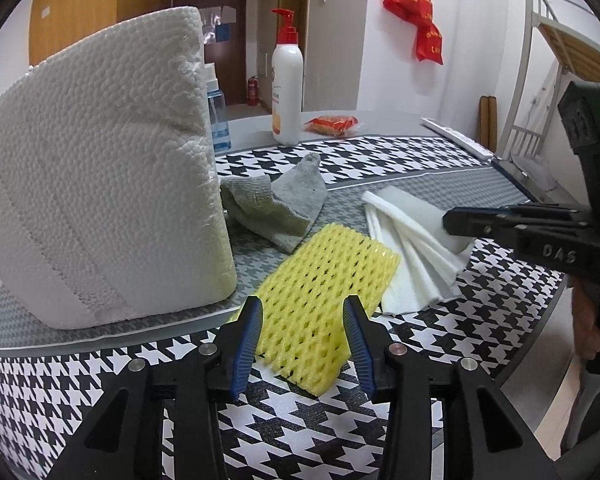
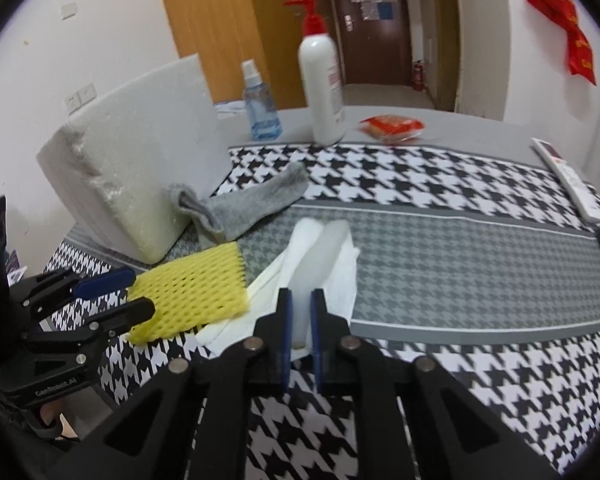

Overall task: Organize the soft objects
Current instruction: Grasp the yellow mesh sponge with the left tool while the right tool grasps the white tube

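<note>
Right wrist view: right fingers (image 2: 301, 320) tight on white foam sheet (image 2: 320, 256); left fingers (image 1: 303, 340) apart, w/ nothing held.

- On your left the white foam block (image 1: 100, 168) stands tall on the worktop (image 2: 460, 248) and walls off that side; the grey sock (image 2: 244, 204) lies against its foot.
- Your left hand-held gripper (image 1: 303, 344) has its fingers spread over the near edge of the yellow foam net (image 1: 320, 296), with bare cloth just below them.
- The white folded sheets (image 1: 412, 248) touch the net's right edge, so there is no gap between the two.
- Your right hand-held gripper (image 2: 301, 336) is clamped on the white foam strip (image 2: 320, 256) over those sheets.
- To the right of the sheets, the grey band of cloth runs open.
- At the back, the lotion bottle (image 2: 320, 88), spray bottle (image 2: 260, 108) and red packet (image 2: 392, 126) stand in a row.
</note>
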`<state>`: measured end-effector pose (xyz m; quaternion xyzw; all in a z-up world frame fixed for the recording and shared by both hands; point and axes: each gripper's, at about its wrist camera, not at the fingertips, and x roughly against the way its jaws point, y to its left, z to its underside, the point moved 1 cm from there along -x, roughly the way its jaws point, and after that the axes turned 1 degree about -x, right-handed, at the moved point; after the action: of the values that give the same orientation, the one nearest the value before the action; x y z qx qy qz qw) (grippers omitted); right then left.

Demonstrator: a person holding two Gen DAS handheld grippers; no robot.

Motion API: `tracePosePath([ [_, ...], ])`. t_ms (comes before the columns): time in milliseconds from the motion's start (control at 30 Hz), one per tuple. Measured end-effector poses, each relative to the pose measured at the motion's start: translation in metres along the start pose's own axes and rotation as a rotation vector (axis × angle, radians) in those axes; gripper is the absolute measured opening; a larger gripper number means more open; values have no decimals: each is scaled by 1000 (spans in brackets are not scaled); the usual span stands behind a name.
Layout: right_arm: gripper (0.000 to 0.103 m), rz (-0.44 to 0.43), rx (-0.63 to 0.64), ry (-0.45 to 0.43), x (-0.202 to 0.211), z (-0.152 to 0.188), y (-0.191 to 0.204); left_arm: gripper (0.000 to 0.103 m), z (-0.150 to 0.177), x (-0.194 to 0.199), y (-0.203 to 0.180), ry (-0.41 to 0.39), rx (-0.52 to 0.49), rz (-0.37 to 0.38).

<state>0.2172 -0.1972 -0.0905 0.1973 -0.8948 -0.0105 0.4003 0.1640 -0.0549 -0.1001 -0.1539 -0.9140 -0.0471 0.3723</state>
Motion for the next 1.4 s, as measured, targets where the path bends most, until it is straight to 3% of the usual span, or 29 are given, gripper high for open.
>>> tracePosePath([
  [100, 11, 19, -1, -8, 6, 2, -5, 56, 0, 1, -2, -5, -5, -7],
  [400, 17, 106, 12, 38, -5, 12, -17, 56, -1, -13, -2, 29, -32, -32],
  [500, 17, 90, 4, 26, -3, 10, -18, 56, -3, -17, -3, 37, -42, -29],
  [700, 31, 100, 0, 26, -5, 8, -21, 56, -4, -25, -5, 62, -58, -35],
  [767, 31, 88, -4, 30, -7, 8, -21, 52, -5, -27, -6, 70, -62, -45],
  [833, 31, 83, -8, 39, -11, 8, -20, 39, -6, -28, -8, 69, -70, -43],
  [900, 31, 80, -10, 43, -13, 7, -20, 33, -5, -28, -10, 66, -86, -48],
  [1000, 31, 87, -10, 54, -16, 7, -20, 14, -5, -27, -14, 61, -103, -26],
  [1200, 31, 67, -36, 62, -17, 9, -27, 9, -6, -23, -10, 45, -73, -2],
  [1400, 22, 35, -61, 49, -11, 10, -32, 9, -6, -15, -12, 18, -78, 16],
])
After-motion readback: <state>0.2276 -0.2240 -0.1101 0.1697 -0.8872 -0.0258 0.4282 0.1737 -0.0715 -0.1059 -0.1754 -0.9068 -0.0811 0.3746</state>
